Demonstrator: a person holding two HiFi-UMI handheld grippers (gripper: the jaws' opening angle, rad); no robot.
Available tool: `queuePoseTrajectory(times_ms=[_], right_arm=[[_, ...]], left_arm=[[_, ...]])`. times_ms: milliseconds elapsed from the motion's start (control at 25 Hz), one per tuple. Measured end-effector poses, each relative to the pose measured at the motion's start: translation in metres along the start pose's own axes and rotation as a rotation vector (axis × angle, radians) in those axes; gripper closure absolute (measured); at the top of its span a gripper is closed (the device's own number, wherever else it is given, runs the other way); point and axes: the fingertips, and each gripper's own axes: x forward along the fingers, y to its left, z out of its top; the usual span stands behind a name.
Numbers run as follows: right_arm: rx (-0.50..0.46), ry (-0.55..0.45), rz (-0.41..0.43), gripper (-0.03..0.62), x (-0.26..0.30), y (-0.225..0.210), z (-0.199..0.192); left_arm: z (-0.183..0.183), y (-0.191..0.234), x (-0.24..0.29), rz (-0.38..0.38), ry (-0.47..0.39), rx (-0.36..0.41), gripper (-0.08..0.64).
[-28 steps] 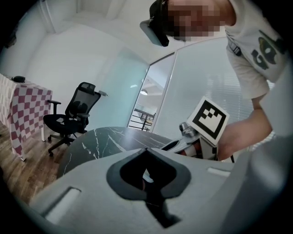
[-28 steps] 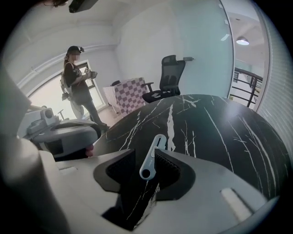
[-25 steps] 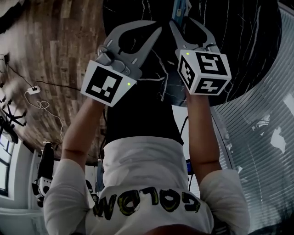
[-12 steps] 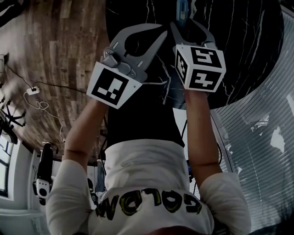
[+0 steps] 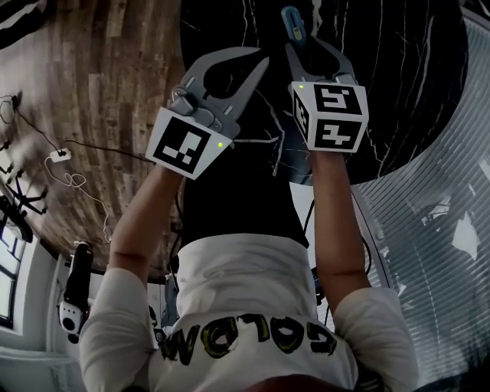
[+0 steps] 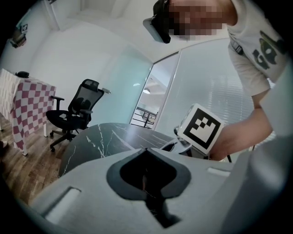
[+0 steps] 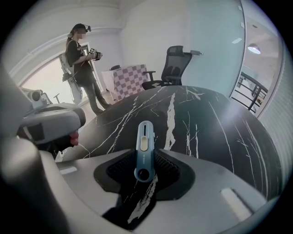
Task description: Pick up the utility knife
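Knife: the blue utility knife (image 7: 144,151) sits lengthwise between the jaws of the right gripper (image 7: 145,159). Its round end with the hole is toward the gripper's body, and its slider end sticks out past the fingertips over the table.
Right gripper: its jaws have just been closing, and the ribbed pads now lie against both sides of the knife's handle. In the head view the gripper (image 5: 306,47) tilts down toward the table, with the knife's tip (image 5: 293,23) showing just beyond its fingers.
Left gripper: closed with nothing between its jaws, the tips meeting at a point (image 6: 146,151). In the head view it (image 5: 260,61) is held just beside the right gripper, apart from it and clear of the knife.
Marker cube: the right gripper's cube (image 6: 201,130) shows in the left gripper view, ahead and to the right of the left jaws.
Table: a round, dark slab with white veins (image 7: 215,123) spreads out ahead of and below both grippers.
Chair: a black office chair (image 7: 176,64) stands beyond the far edge of the table, ahead of the right gripper.
Cloth: a checked cloth (image 7: 128,75) hangs to the left of the chair, also past the table.
Bystander: a second person (image 7: 82,64) stands well beyond the right gripper, to its left, holding something in both hands.
Floor: wood planks (image 5: 99,92) lie to the left of the left gripper.
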Motion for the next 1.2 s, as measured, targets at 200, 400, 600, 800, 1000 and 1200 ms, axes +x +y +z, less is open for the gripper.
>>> queuePoseTrajectory(times_ms=[200, 400, 600, 800, 1000, 1200], right_arm=[[0.025, -0.055, 0.001, 0.463, -0.012, -0.005, -0.001], [0.039, -0.165, 0.016, 0.463, -0.046, -0.007, 0.009], [0.047, -0.320, 0.026, 0.463, -0.098, -0.010, 0.034], [0.057, -0.500, 0.028, 0.463, -0.156, -0.015, 0.062], [0.068, -0.615, 0.035, 0.463, -0.222, -0.010, 0.080], [0.063, -0.734, 0.066, 0.463, -0.290, 0.003, 0.098]], left_arm=[[0.004, 0.001, -0.004, 0.022, -0.012, 0.001, 0.557], [0.016, -0.015, -0.009, 0.030, -0.006, 0.004, 0.557], [0.047, -0.035, -0.016, 0.035, -0.042, 0.016, 0.557], [0.089, -0.054, -0.021, 0.040, -0.093, 0.045, 0.557], [0.141, -0.088, -0.032, 0.037, -0.151, 0.051, 0.557], [0.178, -0.128, -0.054, 0.028, -0.173, 0.018, 0.556]])
